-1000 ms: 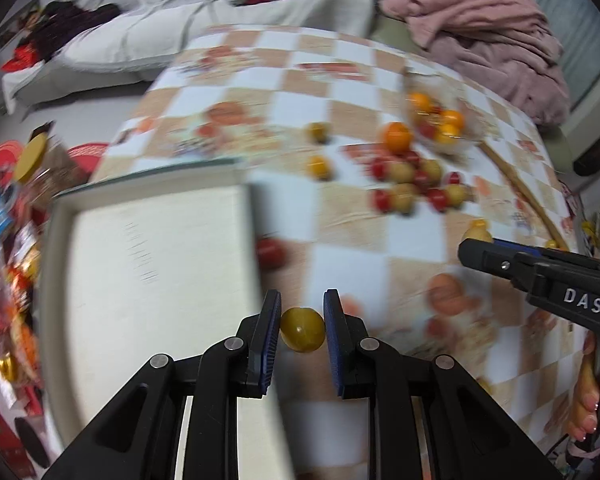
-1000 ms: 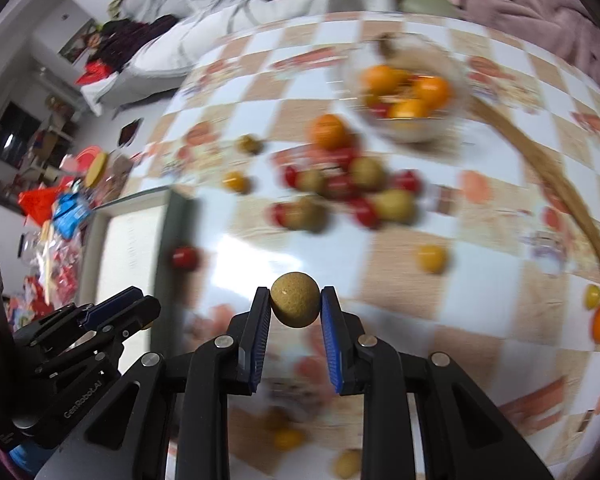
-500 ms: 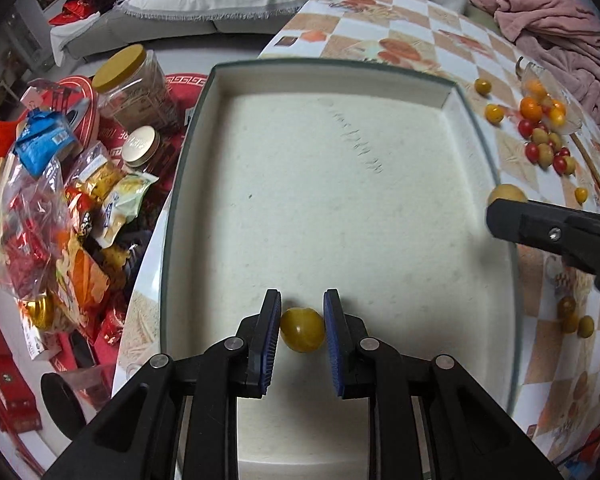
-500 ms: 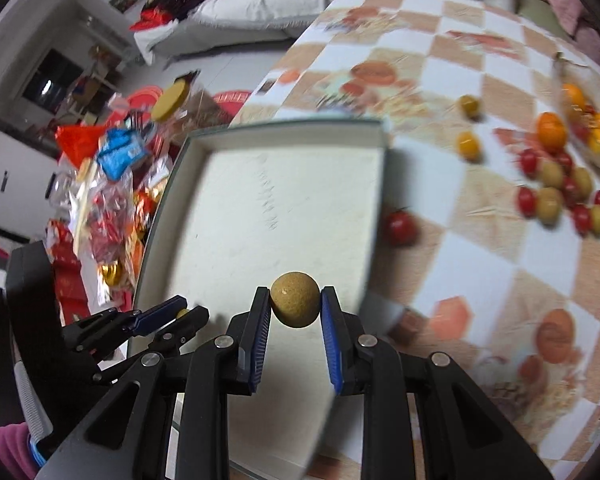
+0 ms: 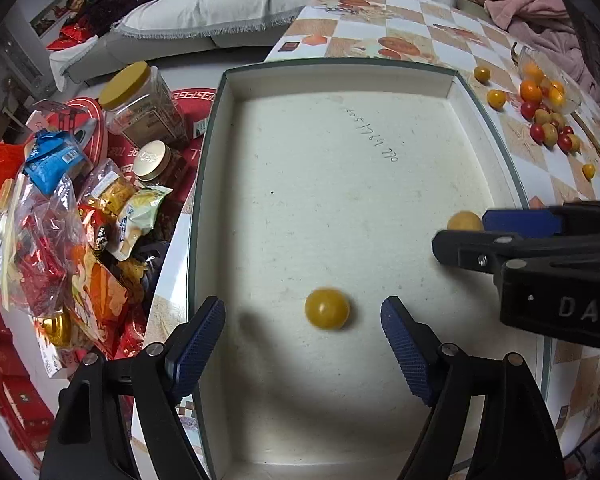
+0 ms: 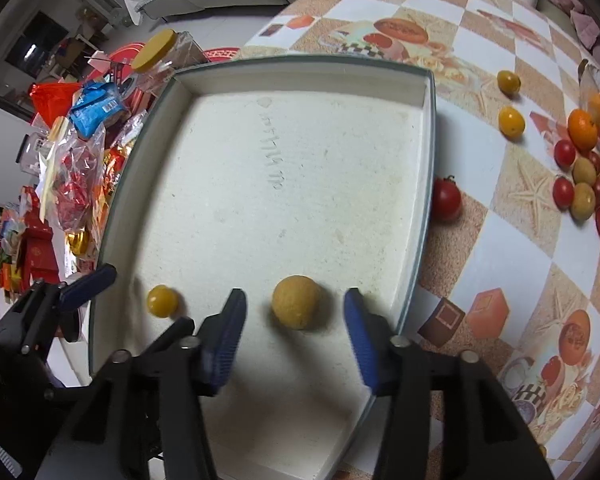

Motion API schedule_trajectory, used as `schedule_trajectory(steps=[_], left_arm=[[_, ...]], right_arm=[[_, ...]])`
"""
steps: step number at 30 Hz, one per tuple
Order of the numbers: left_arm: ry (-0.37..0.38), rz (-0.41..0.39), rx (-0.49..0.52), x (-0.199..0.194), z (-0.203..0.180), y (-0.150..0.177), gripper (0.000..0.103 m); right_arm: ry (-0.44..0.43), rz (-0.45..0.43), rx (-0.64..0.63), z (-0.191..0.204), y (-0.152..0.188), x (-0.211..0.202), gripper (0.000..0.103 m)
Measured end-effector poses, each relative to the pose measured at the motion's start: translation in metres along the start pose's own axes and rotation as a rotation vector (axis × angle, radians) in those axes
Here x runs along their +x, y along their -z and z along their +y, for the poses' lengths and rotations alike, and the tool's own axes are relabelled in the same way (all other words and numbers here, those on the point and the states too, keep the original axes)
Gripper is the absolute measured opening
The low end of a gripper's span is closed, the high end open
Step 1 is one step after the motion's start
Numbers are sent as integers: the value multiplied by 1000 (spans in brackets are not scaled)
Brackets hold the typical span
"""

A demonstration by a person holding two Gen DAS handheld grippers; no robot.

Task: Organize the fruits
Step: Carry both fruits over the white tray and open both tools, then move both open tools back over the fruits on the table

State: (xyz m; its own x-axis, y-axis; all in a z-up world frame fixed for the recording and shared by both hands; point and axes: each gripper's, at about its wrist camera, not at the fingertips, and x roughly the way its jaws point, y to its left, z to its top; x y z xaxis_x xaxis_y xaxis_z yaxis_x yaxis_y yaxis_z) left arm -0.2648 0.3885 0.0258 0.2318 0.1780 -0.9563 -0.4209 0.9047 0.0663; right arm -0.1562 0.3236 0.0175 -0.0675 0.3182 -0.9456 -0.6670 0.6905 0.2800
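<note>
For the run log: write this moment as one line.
left gripper: just opened, yellow tomato loose in tray | right gripper: just opened, tan fruit loose in tray

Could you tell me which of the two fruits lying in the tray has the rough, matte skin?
The tan fruit between the right gripper's open jaws; the yellow tomato to its left is smooth, glossy and smaller.

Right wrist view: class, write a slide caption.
Open right tool straddles a tan fruit in the tray.
</note>
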Motion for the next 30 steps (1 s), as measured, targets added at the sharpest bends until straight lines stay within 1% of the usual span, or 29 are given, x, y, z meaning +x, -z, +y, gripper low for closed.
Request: schedule_trajectory(steps=[2, 3, 4, 7, 12, 23, 30], left_arm=[[-8, 10, 0, 2, 2, 0, 82], [-6, 10, 3, 1, 3, 0, 82], [-4, 12, 1, 1, 3, 0, 82], [12, 28, -16, 1, 3, -2, 82], [17, 51, -15, 0, -6, -7, 82], [31, 46, 55, -11, -42, -22, 82], [47, 30, 117, -19, -77, -33, 82]], right_arm=[[-6, -21, 2, 3, -3, -4, 71], [-3, -36, 3, 4, -4, -9, 78], [1, -48, 2, 3, -5, -14, 81], [8, -86, 6, -2, -7, -30, 82], [36, -104, 50, -22, -2, -46, 89], [92, -109, 210, -91, 31, -67, 90], [110, -119, 302, -131, 55, -81, 90]])
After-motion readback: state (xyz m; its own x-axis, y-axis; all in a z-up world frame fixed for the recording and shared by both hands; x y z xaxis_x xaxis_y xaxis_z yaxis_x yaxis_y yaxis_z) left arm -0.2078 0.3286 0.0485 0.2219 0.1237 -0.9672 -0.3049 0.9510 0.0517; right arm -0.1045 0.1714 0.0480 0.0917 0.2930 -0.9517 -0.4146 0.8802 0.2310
